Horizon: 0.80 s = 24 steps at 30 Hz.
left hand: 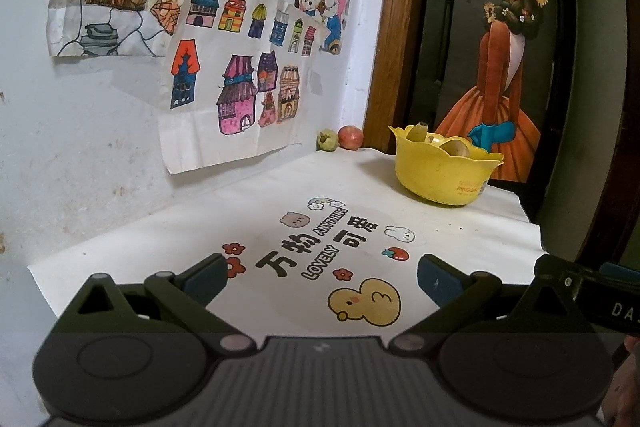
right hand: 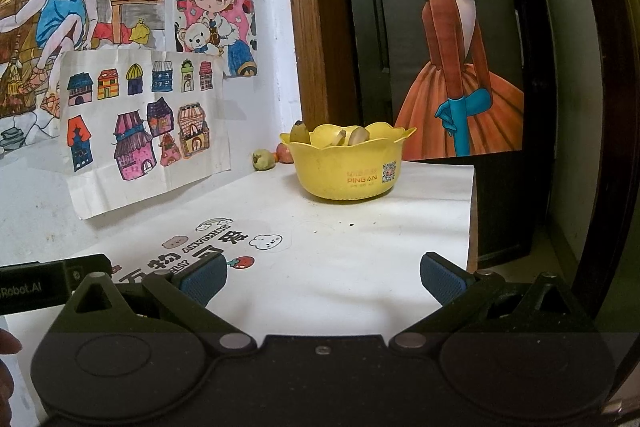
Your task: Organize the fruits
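Fruit is sitting in two spots on the counter: a yellow bowl near the far edge is holding bananas, while a green fruit and a red one are lying in the far corner against the wall, touching each other and just beside the bowl. Both grippers are hovering over the near edge with nothing between their fingers. The left gripper is holding its fingers wide apart above a cartoon duck printed on the white cloth. The right gripper is also keeping its blue-padded fingers spread, pointing toward the bowl. Coloured drawings are hanging on the wall at the left.
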Each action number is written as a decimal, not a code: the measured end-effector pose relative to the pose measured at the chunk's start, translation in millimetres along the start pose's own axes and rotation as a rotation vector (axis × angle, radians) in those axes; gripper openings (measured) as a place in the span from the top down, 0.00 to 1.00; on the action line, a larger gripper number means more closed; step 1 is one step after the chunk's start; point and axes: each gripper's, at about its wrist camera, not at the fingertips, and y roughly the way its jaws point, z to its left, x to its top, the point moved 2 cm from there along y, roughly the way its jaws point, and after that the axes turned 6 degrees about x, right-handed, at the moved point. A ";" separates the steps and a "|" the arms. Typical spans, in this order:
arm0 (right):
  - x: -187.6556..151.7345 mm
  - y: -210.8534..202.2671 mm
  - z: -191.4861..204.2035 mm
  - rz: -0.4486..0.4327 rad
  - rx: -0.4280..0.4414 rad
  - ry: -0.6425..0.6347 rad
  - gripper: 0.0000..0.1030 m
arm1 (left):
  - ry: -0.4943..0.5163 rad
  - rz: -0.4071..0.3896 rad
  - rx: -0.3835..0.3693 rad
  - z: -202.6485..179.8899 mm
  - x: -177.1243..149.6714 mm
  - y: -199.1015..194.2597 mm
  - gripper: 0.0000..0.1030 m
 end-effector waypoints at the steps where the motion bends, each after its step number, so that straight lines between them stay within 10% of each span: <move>1: 0.0 0.0 0.0 0.000 0.000 0.000 0.01 | 0.000 0.000 0.000 0.1 0.1 -0.1 0.00; 24: -1.6 -0.8 0.3 0.013 0.007 -0.002 0.01 | 0.026 -0.023 0.043 -4.6 -0.4 -1.8 0.00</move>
